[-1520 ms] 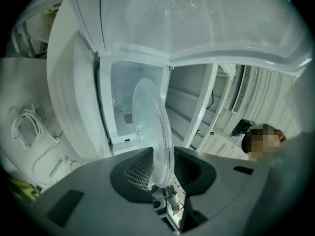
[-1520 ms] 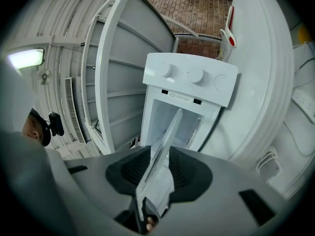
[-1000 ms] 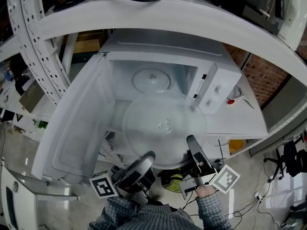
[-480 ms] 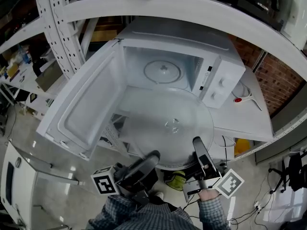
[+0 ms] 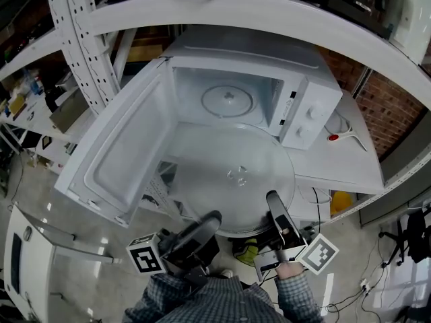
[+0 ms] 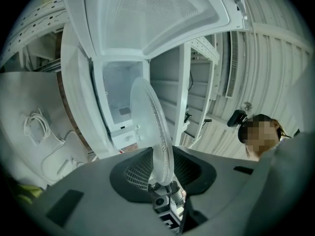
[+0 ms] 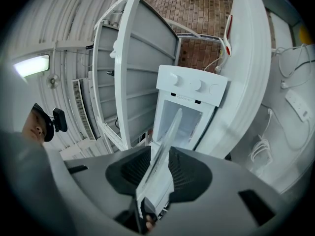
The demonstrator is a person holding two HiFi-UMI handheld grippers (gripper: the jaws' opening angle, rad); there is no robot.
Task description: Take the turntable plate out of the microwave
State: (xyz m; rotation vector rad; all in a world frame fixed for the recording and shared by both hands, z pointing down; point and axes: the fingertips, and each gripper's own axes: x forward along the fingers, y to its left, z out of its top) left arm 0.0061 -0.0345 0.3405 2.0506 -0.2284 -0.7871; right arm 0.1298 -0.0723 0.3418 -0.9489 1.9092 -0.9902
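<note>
The left tongs (image 5: pixel 210 219) and right tongs (image 5: pixel 271 199) each pinch the near rim of the glass turntable plate (image 5: pixel 232 170), one at either side of that rim. The plate lies roughly flat and reaches away from both tongs toward the open microwave (image 5: pixel 313 110), its far edge just before the cavity mouth. Both hands share the load equally, so it likely has to be drawn back level.

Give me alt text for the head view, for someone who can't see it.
The left gripper and the right gripper, each held in a hand, clamp the near rim of a round glass plate in front of an open white microwave. The microwave's door stands wide open at the left, and no plate is inside.
</note>
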